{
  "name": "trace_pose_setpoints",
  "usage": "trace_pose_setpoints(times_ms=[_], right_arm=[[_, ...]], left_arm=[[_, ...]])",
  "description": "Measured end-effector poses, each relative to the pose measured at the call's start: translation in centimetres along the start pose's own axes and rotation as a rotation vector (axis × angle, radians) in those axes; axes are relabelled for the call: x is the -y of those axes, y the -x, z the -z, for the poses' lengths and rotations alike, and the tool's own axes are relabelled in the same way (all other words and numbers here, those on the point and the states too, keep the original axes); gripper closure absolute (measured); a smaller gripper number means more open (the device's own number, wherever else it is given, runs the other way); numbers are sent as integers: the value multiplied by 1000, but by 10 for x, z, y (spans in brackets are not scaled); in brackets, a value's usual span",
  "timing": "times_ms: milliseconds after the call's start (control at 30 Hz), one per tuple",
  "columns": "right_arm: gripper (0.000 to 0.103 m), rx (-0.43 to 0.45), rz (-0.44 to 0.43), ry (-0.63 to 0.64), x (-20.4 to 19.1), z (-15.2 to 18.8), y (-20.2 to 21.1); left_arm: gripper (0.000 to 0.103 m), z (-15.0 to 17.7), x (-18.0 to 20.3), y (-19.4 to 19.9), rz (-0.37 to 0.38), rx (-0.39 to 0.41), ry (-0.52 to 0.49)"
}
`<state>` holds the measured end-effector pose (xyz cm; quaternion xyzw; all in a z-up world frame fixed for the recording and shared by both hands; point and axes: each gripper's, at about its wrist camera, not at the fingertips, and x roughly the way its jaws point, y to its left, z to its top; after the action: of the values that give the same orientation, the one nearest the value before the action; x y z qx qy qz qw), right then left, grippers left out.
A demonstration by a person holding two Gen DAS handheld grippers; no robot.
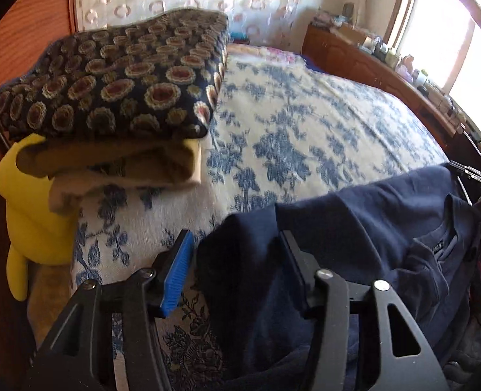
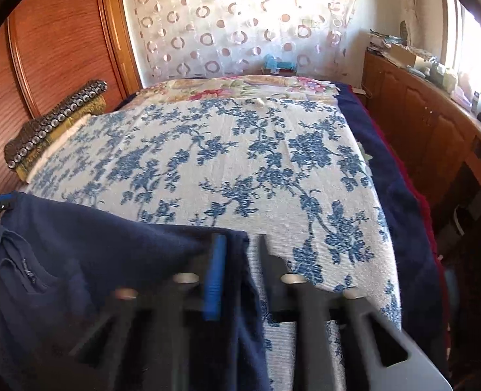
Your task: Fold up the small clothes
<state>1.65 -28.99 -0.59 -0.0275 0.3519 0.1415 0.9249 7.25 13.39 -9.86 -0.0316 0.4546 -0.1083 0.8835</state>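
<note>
Your left gripper (image 1: 237,273) stands with its jaws apart, the edge of the navy shirt (image 1: 364,215) lying between them but not pinched. Your right gripper (image 2: 240,273) is also parted — the shirt's (image 2: 87,251) other edge hangs between its fingers, unclamped. The shirt lies at the near edge of the bed (image 1: 305,123), collar up. A stack of folded blankets (image 1: 110,81) sits well apart — at the bed's left side.

Soft matt navy knit garment (image 1: 354,215) on coarse woven floral bedspread (image 1: 305,123); grained glossy wood wardrobe (image 2: 61,49)
</note>
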Motion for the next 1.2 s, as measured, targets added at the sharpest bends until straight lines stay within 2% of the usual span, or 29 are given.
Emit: trace_pose_setpoints(times_ms=[67,133,300,333,400,433,467,533,567,667,933,1200], right_arm=[[43,-3,-2,-6,2,-1,-1],[43,-21,-21,-2,1,0,-5],[43,-42,-67,19,-3,2,-8],[46,-44,-77,24,-4,2,-8],[77,-48,-110,26,-5,3,-7],[85,-56,-133,25,-5,3,-7],[91,-59,-151,26,-5,5,-5],[93,-36,-141,33,-6,7,4],[93,-8,-130,20,-6,7,14],[94,73,-172,13,-5,3,54],[94,243,-97,112,-21,-6,168],[94,401,-44,202,-41,-11,263]], left_arm=[[46,1,0,1,-1,4,0],[47,2,1,3,5,9,-8],[73,4,15,0,31,10,-54],[81,5,18,0,37,9,-57],[88,6,21,3,50,13,-51],[89,8,23,5,54,23,-47],[90,8,24,11,54,38,-42],[90,10,28,38,43,108,-32],[90,9,32,51,53,139,-32],[91,11,42,95,90,234,-35],[92,11,70,186,125,429,-79],[92,-7,82,255,106,606,-127]])
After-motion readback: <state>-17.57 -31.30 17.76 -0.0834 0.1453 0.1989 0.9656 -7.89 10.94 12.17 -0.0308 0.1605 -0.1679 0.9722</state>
